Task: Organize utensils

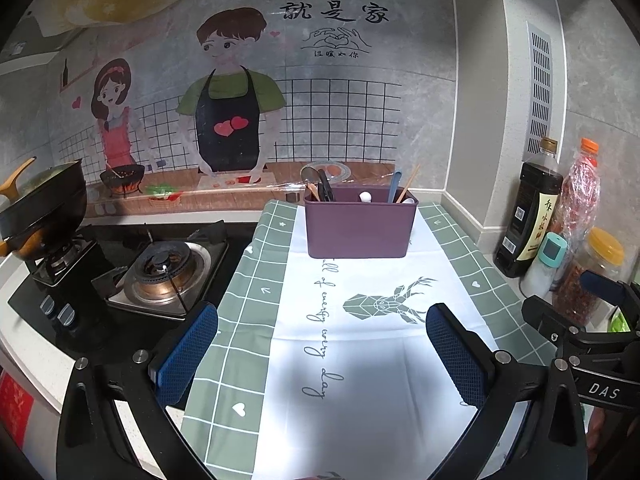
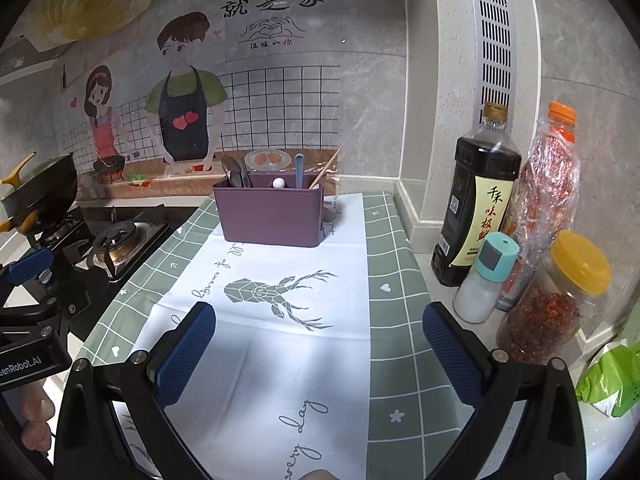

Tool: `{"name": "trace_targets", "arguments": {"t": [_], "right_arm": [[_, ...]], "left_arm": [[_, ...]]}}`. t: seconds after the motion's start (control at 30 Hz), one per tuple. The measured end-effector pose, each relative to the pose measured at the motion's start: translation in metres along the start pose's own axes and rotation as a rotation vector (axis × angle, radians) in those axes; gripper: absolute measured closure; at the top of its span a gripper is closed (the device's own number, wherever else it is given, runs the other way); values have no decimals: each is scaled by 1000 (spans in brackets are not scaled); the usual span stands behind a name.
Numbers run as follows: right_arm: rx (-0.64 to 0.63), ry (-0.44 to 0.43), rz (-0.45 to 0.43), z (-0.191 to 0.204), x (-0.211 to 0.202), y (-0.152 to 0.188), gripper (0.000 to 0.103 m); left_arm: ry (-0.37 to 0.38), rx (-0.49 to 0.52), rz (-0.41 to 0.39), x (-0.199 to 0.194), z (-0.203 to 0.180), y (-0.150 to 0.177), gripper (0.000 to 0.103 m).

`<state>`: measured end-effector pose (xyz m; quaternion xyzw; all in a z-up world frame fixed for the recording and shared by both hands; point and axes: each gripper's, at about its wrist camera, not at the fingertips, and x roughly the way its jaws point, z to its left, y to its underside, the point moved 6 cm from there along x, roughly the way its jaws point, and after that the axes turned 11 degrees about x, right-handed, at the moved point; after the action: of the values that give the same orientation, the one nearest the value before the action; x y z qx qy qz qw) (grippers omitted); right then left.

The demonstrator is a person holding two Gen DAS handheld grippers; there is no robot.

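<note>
Both claws, left claw (image 1: 322,354) and right claw (image 2: 319,354), gaping wide, empty. Purple utensil caddy (image 1: 359,227) on worktop: chopsticks (image 1: 408,182), spoon (image 1: 395,186) likely light, stiff, slippery; pinch exposed upper ends.

Centre lane: bare cloth (image 1: 360,360) on the counter, open from both hand-held grippers up to the purple bin (image 1: 360,226).
Far end: purple bin blocks the lane; utensil handles (image 1: 325,190) and chopsticks (image 1: 408,182) stick up above its rim; wall just behind.
Left side: gas stove (image 1: 160,276) beside cloth edge; pan (image 1: 40,204) on far burner, handle pointing out left.
Right side: soy sauce bottle (image 2: 476,208), white shaker (image 2: 486,280), orange-cap bottle (image 2: 548,192), yellow-lid jar (image 2: 560,300) crowded together against the wall, near cloth edge.
Right near corner: green bag (image 2: 612,376).
Between grippers: left hand-held gripper (image 1: 322,350) and right hand-held gripper (image 2: 320,350) side by side, both jaws wide, nothing between the fingers.
</note>
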<state>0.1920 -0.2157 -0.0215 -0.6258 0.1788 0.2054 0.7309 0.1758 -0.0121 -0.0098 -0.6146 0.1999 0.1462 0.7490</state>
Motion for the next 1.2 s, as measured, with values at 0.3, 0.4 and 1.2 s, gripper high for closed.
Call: {"name": "trace_targets", "arguments": {"t": [0.3, 0.4, 1.2], "right_arm": [[6, 2, -2, 0, -3, -3, 0], [5, 2, -3, -1, -3, -2, 0], [10, 3, -12, -3, -8, -1, 0]], "left_arm": [[1, 13, -4, -2, -2, -1, 0], [2, 11, -4, -2, -2, -1, 0], [-11, 11, -12, -7, -10, -2, 0]]}}
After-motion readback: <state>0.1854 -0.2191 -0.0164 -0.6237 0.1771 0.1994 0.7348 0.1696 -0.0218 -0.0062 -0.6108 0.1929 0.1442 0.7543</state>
